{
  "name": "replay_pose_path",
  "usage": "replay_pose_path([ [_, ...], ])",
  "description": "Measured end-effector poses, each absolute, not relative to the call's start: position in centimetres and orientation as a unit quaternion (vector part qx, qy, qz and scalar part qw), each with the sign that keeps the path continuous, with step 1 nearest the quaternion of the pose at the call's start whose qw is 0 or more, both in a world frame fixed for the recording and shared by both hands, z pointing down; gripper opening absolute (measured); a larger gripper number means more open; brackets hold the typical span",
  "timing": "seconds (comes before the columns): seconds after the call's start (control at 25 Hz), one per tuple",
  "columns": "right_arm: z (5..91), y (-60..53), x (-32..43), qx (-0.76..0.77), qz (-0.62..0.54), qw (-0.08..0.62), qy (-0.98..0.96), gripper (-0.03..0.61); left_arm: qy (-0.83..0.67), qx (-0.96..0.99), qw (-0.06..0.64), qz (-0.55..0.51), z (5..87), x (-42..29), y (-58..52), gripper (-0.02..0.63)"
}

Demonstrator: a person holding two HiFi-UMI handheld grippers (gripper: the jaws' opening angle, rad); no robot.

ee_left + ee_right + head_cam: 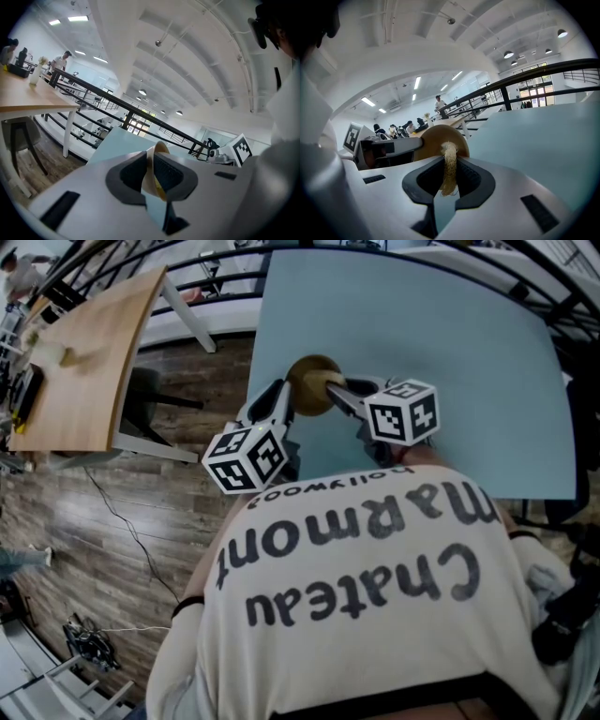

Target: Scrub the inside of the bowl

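Observation:
In the head view a brown wooden bowl is held tilted above the near edge of the pale blue table. My left gripper is shut on the bowl's rim, which runs thin and cream-coloured between the dark pads. My right gripper is shut on a straw-coloured fibrous scrub pad. The pad's upper end meets the bowl right in front of it. In the right gripper view the left gripper reaches in from the left to the bowl. Whether the pad touches the bowl's inside is hidden.
A wooden table stands to the left with a dark chair beneath it. Plank floor with a cable lies between. A black railing runs behind the blue table. People stand far off at other tables.

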State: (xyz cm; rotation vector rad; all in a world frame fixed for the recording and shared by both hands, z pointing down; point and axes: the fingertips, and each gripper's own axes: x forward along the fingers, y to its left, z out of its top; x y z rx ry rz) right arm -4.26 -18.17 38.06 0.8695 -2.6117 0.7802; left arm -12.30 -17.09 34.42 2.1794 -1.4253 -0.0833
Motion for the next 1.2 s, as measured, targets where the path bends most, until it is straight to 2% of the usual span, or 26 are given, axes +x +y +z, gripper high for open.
replay_pose_path([
  [1.2, 36.2, -16.7, -6.7, 0.232, 0.283, 0.118, -0.923, 0.066, -0.504, 0.823, 0.26, -0.031, 34.0, -11.3, -17.2, 0.04],
])
